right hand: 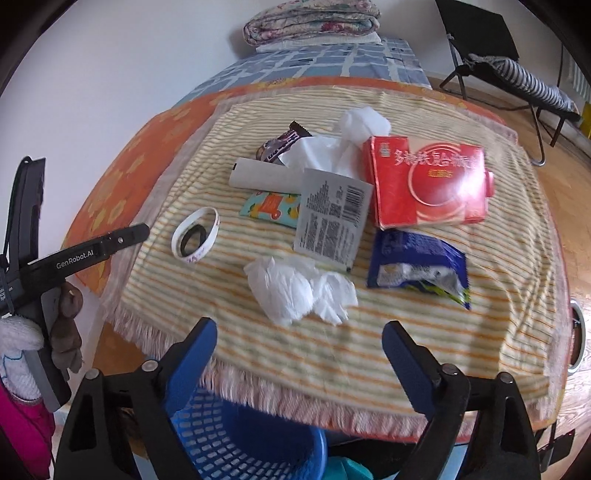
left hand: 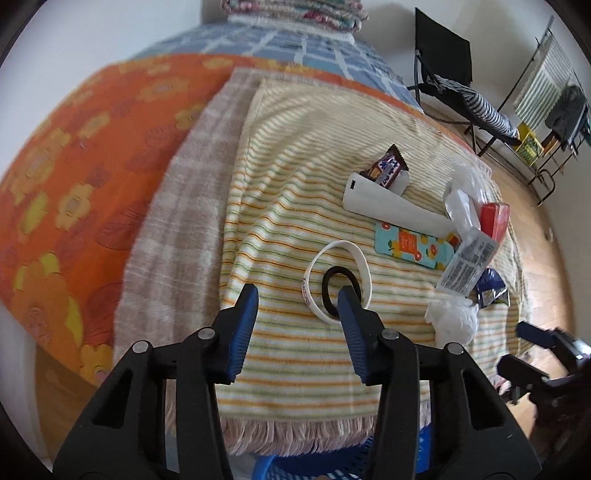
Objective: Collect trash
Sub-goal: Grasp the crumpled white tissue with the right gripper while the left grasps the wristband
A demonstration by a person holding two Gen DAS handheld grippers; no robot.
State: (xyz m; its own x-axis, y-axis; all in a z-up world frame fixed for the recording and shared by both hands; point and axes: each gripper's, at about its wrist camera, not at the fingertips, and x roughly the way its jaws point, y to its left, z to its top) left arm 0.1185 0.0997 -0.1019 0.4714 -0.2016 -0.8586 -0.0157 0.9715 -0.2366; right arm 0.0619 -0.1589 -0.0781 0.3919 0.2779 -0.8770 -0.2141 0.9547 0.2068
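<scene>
Trash lies on a striped towel point(right hand: 332, 347) on the bed: a crumpled white tissue point(right hand: 295, 288), a blue foil wrapper point(right hand: 417, 266), a red box point(right hand: 428, 181), a grey label packet point(right hand: 332, 218), a white tube point(right hand: 266, 177), a chocolate wrapper point(right hand: 280, 144) and a colourful card point(right hand: 273, 205). A white wristband point(right hand: 195, 238) rings a black hair tie point(right hand: 192, 236). My right gripper point(right hand: 299, 339) is open and empty, just short of the tissue. My left gripper point(left hand: 299, 295) is open and empty, by the wristband point(left hand: 338, 280); it also shows at the left of the right wrist view point(right hand: 136, 230).
A blue mesh basket point(right hand: 236, 439) stands below the bed's near edge. An orange flowered blanket point(left hand: 85, 177) and folded quilts point(right hand: 314, 18) lie on the bed. A black folding chair point(right hand: 498, 62) stands on the wood floor at the right.
</scene>
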